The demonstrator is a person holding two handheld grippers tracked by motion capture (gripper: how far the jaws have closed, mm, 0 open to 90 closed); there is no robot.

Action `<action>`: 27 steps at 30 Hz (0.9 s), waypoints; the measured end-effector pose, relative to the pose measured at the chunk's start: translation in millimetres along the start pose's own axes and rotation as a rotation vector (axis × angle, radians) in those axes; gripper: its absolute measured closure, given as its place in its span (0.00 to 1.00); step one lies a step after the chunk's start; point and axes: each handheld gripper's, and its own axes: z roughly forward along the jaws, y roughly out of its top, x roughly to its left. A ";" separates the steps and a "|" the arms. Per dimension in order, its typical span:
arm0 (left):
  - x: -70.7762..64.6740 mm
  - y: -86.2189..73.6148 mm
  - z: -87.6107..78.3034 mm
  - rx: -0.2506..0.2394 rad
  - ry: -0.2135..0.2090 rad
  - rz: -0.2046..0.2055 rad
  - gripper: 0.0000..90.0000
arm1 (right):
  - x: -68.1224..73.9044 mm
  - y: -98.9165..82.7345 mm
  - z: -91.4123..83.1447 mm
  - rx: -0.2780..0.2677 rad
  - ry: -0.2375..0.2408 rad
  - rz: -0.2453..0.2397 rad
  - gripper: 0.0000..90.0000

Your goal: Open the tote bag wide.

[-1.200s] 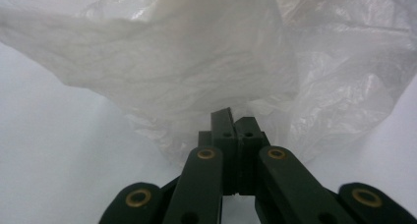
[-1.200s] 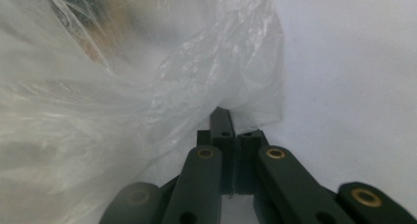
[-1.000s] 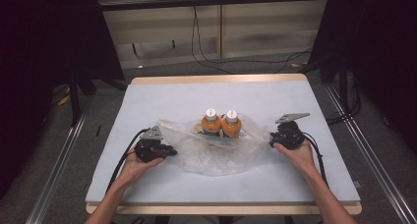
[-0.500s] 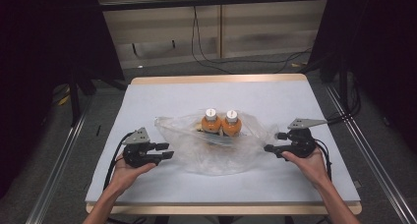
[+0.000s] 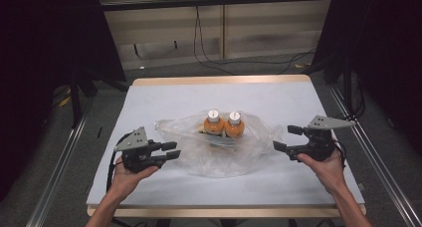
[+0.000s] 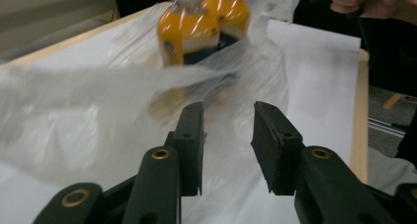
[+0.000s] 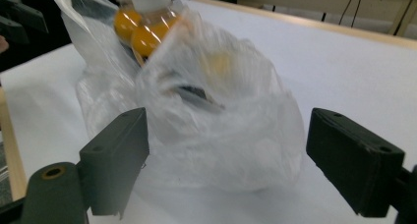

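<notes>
- Clear plastic bag (image 5: 219, 145) lay crumpled at the middle of the white bench (image 5: 164, 95), between the two hand-held tongs; its long axis ran across the bench, from one hand toward the other.
- Left tongs (image 5: 166, 153) stood just off the bag's left edge, pointing at it. Jaws were partly open with a narrow gap, and had just been closing a little. In the left gripper view, the left tongs (image 6: 227, 140) gripped nothing, with the bag film (image 6: 98, 106) lying beyond the pads.
- Right tongs (image 5: 286, 140) stood just off the bag's right edge, jaws pointing inward. They were spread wide and had just been opening. In the right gripper view, the right tongs (image 7: 223, 162) held nothing; the puffed end of the bag (image 7: 216, 116) lay ahead of the pads, seen between them but, by appearance, untouched.
- Judgement: both tongs looked about equally near the bag, each facing its own end, so the coming move probably turns on closing in along the bag's long axis from either side.
- Two orange bottles (image 5: 224, 126) with white caps stood upright side by side, touching, at the far middle of the bag; whether fully inside the film could not be told.
- Count: one bag, two bottles, two tongs, one bench.
</notes>
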 end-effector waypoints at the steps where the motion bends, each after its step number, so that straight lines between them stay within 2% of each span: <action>1: 0.0 0.0 0.0 0.000 0.000 0.000 0.76 | 0.0 0.0 0.0 0.000 0.000 0.000 0.20; 2: 1.1 8.2 3.0 -0.009 -0.005 0.015 0.77 | 2.8 9.7 -0.2 -0.018 0.028 -0.018 0.31; 3: 2.9 12.3 4.7 -0.011 -0.001 0.018 0.77 | 4.5 14.9 1.5 -0.024 0.036 -0.031 0.33; 5: 8.8 20.8 9.3 -0.009 0.000 0.006 0.79 | 9.0 25.9 7.2 -0.032 0.065 -0.049 0.48; 7: 11.6 25.2 12.1 -0.004 -0.002 0.004 0.81 | 13.2 36.0 15.2 -0.034 0.100 -0.069 0.56; 8: 15.1 34.0 16.8 -0.011 -0.003 0.004 0.83 | 15.9 40.5 19.5 -0.027 0.112 -0.080 0.59; 10: 19.7 42.8 22.0 -0.008 0.004 0.023 0.87 | 20.3 47.6 27.8 -0.024 0.150 -0.100 0.68; 11: 19.7 42.8 22.0 -0.008 0.004 0.023 0.89 | 20.3 47.6 27.8 -0.024 0.150 -0.100 0.68; 12: 26.6 49.1 29.4 0.004 0.000 0.014 0.91 | 24.0 52.2 36.8 -0.014 0.178 -0.117 0.77; 13: 26.6 49.1 29.4 0.004 0.000 0.014 0.92 | 24.0 52.2 36.8 -0.014 0.178 -0.117 0.77; 15: 33.0 51.1 40.5 0.039 0.012 0.003 0.93 | 31.4 54.1 48.5 0.014 0.208 -0.156 0.89; 16: 34.9 50.4 46.6 0.043 0.014 0.003 0.93 | 31.4 54.1 48.5 0.014 0.208 -0.156 0.89; 19: 39.8 45.8 64.8 0.085 0.027 0.020 0.96 | 34.8 48.3 58.2 0.058 0.206 -0.174 0.99; 20: 43.5 41.4 77.5 0.110 0.030 0.023 0.97 | 30.8 41.4 65.3 0.099 0.191 -0.167 1.00; 21: 43.5 41.4 77.5 0.110 0.030 0.023 0.97 | 30.8 41.4 65.3 0.099 0.191 -0.167 1.00; 22: 46.2 37.3 89.1 0.132 0.034 0.011 0.97 | 25.0 34.8 72.4 0.132 0.171 -0.158 1.00; 24: 49.1 36.5 92.6 0.140 0.062 0.002 1.00 | 20.8 31.0 80.4 0.161 0.155 -0.149 1.00; 25: 52.5 35.0 94.9 0.144 0.076 -0.018 1.00 | 19.4 30.2 83.7 0.171 0.152 -0.147 1.00; 27: 56.7 33.0 96.7 0.163 0.077 -0.032 0.99 | 13.9 27.6 91.9 0.191 0.140 -0.141 1.00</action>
